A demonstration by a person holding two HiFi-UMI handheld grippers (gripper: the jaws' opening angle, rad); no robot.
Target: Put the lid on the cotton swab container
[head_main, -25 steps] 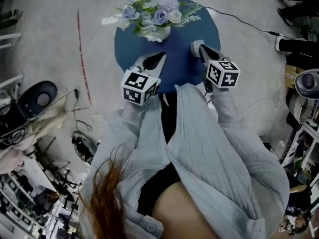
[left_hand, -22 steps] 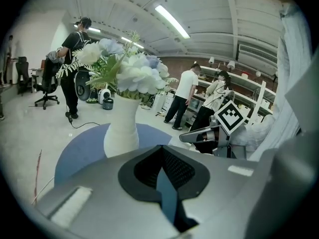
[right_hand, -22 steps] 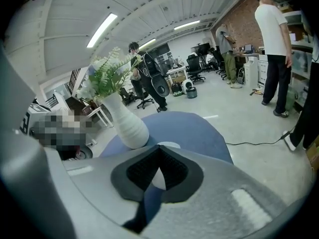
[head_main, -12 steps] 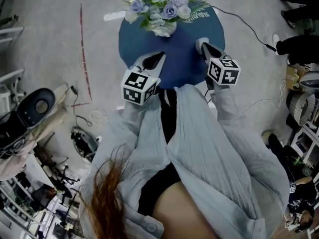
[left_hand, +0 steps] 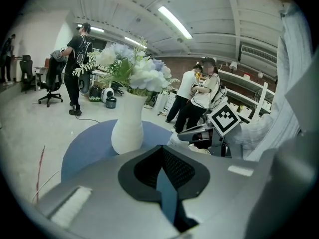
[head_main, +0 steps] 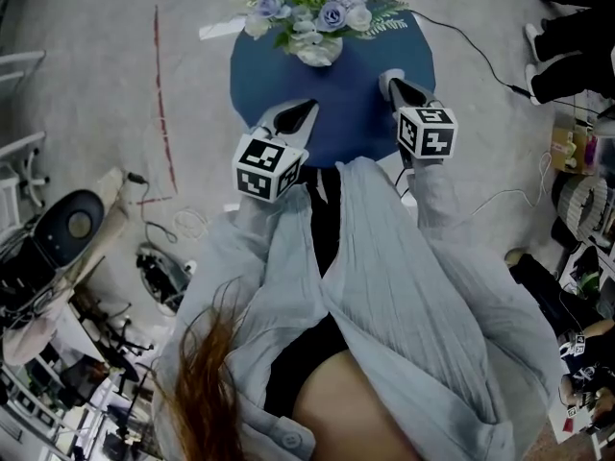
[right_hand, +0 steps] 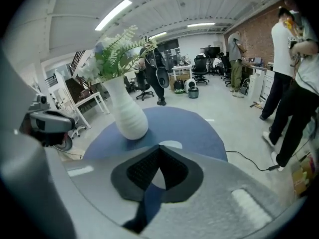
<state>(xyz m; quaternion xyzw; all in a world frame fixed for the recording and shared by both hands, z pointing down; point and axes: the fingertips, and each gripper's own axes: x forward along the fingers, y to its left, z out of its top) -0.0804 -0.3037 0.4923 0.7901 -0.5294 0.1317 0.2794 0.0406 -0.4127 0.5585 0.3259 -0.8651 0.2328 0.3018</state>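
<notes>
Table: round, blue top.
Vase: white, upright at table's far edge, w/ blue & white flowers.
Left claw: jaws together at tips, nothing btwn them; held over near-left part of table, pointing twd vase.
Right claw: jaws together at tips, nothing gripped; held over right part of table.
White round piece: flat, pale, plain disc in right gripper view; lies on table just past right claw's tips, nearer than vase; also shows thru gap behind tips. Can't tell if lid or container.
</notes>
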